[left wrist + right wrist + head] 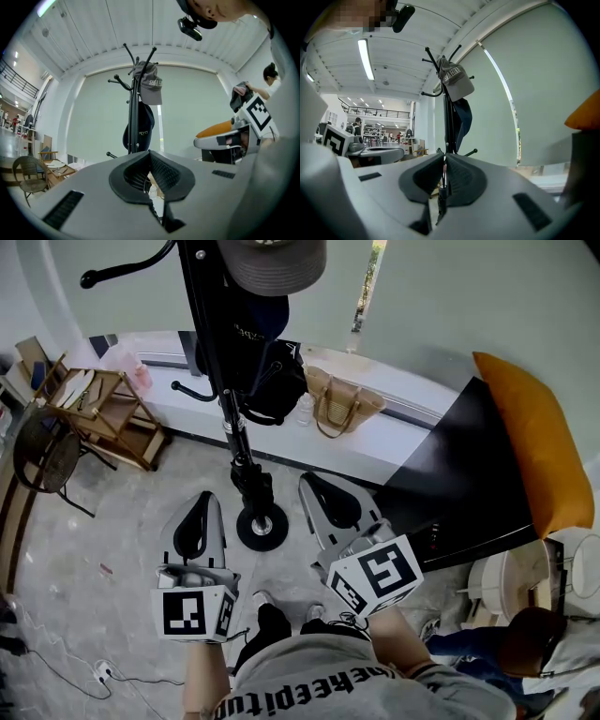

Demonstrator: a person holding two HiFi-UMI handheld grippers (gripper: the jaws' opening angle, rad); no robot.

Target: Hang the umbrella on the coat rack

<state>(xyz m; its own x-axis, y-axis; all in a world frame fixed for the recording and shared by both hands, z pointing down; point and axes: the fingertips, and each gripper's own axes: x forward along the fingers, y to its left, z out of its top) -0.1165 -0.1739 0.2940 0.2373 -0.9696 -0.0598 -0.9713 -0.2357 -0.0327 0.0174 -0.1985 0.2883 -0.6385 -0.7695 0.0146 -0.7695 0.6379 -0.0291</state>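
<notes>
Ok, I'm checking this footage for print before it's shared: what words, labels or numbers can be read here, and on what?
"keepitu": white letters on the person's grey shirt, with more letters either side that cannot be read.
Grey cap: white lettering, too blurred to read.
Dark cap: small white print, too small to read.
Marker cube: black-and-white pattern only, no words.
</notes>
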